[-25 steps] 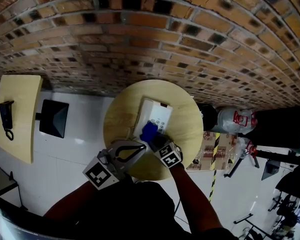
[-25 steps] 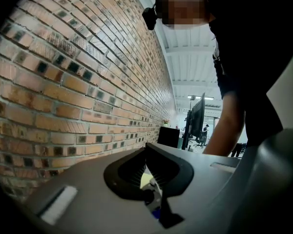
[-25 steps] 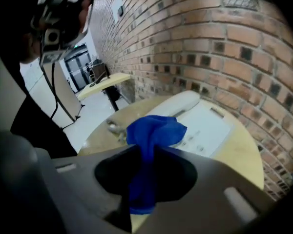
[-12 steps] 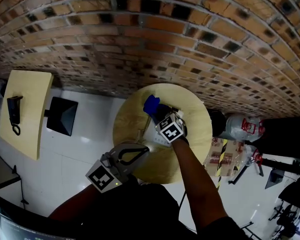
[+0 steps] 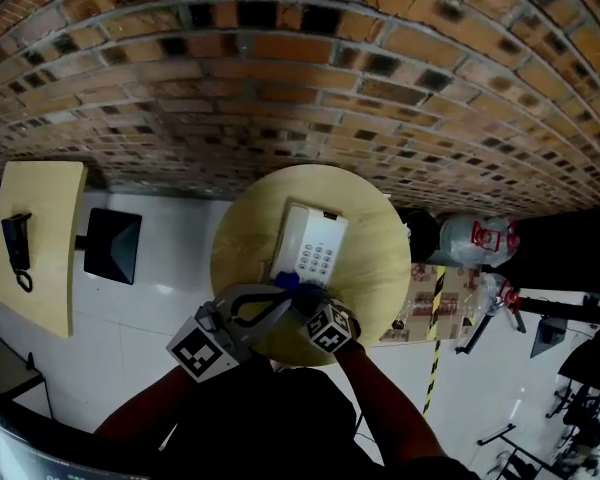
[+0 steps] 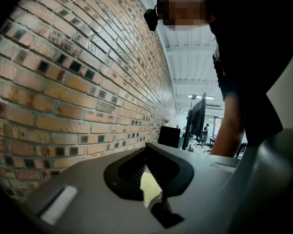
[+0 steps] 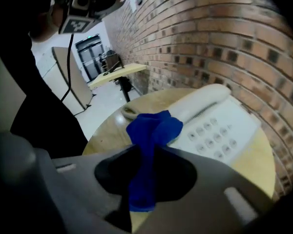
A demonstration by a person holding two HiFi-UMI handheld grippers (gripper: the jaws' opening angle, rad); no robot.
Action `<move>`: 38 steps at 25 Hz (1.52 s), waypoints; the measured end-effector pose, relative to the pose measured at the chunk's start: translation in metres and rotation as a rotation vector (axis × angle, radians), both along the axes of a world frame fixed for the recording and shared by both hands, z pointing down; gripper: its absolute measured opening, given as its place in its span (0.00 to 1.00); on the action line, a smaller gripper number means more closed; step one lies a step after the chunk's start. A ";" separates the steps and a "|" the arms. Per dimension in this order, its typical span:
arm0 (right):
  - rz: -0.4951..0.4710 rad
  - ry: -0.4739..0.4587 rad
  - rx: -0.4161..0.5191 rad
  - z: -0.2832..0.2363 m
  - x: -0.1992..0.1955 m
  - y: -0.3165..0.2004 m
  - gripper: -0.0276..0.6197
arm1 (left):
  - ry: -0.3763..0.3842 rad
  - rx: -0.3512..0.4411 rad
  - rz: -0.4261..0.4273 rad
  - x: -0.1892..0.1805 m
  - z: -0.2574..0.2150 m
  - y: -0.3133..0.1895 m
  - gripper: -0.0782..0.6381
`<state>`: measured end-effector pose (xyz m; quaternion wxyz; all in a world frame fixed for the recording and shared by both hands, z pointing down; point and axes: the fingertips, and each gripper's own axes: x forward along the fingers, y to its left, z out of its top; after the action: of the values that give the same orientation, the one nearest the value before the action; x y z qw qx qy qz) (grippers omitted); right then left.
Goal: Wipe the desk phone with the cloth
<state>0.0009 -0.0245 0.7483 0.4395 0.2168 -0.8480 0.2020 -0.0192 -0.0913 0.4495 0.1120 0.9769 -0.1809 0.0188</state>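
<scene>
A white desk phone [image 5: 312, 244] lies on the round wooden table [image 5: 375, 258], its handset [image 7: 204, 102] along the left side and its keypad [image 7: 216, 136] facing up. My right gripper [image 5: 302, 298] sits at the phone's near edge, shut on a bunched blue cloth [image 5: 287, 281]. In the right gripper view the blue cloth [image 7: 154, 130] sticks out of the right gripper [image 7: 149, 155] and hangs just before the phone's near corner. My left gripper [image 5: 276, 299] hovers beside it over the table's near rim, jaws closed and empty. The left gripper view shows that gripper [image 6: 147, 152] aimed along the brick wall.
A brick wall [image 5: 300, 88] runs behind the table. To the left stand a second yellow table [image 5: 40, 228] with a black phone [image 5: 15, 243] and a black seat [image 5: 110, 244]. A large water bottle [image 5: 470, 238] and cardboard boxes [image 5: 420, 303] lie at the right.
My right gripper carried the cloth up to the phone's far end, then drew it back to the near edge. The left gripper stayed near the table's front rim.
</scene>
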 end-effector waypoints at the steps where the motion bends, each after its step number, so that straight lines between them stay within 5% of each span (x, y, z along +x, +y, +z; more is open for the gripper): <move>1: 0.067 -0.004 0.013 -0.005 0.021 -0.007 0.18 | -0.003 0.003 0.013 0.004 0.000 0.001 0.09; 9: 0.536 0.068 0.017 0.006 0.196 -0.063 0.18 | -0.008 -0.020 0.057 0.025 0.001 0.011 0.09; 14: 0.726 0.057 -0.097 0.050 0.237 -0.061 0.18 | -0.033 0.002 0.079 0.025 0.005 0.019 0.09; 17: 0.697 0.054 -0.101 0.054 0.231 -0.067 0.28 | -0.059 0.016 0.090 0.022 0.008 0.022 0.09; 20: 0.674 0.045 -0.105 0.055 0.223 -0.072 0.66 | -0.050 -0.047 0.070 0.020 0.011 0.023 0.09; 21: 0.677 0.041 -0.095 0.051 0.223 -0.074 0.71 | -0.045 -0.040 0.075 0.021 0.009 0.024 0.09; 24: 0.713 -0.007 -0.012 0.021 0.222 -0.080 0.71 | -0.037 0.039 0.107 0.023 0.000 0.025 0.09; 28: 0.703 -0.122 0.178 -0.060 0.208 -0.077 0.71 | -0.011 -0.014 0.073 0.023 -0.005 0.037 0.09; 33: 0.580 -0.415 0.407 -0.207 0.156 -0.024 0.68 | 0.014 0.036 0.051 0.030 -0.032 0.080 0.09; 36: 0.478 -0.531 0.548 -0.290 0.124 0.026 0.32 | 0.024 0.069 0.028 0.034 -0.049 0.116 0.09; 38: 0.425 -0.609 0.599 -0.329 0.107 0.064 0.17 | 0.035 0.086 0.017 0.036 -0.059 0.146 0.09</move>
<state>0.1080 0.0394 0.4194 0.0382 0.4337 -0.8959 0.0883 0.0170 0.0548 0.3904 0.0729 0.9825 -0.1713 -0.0052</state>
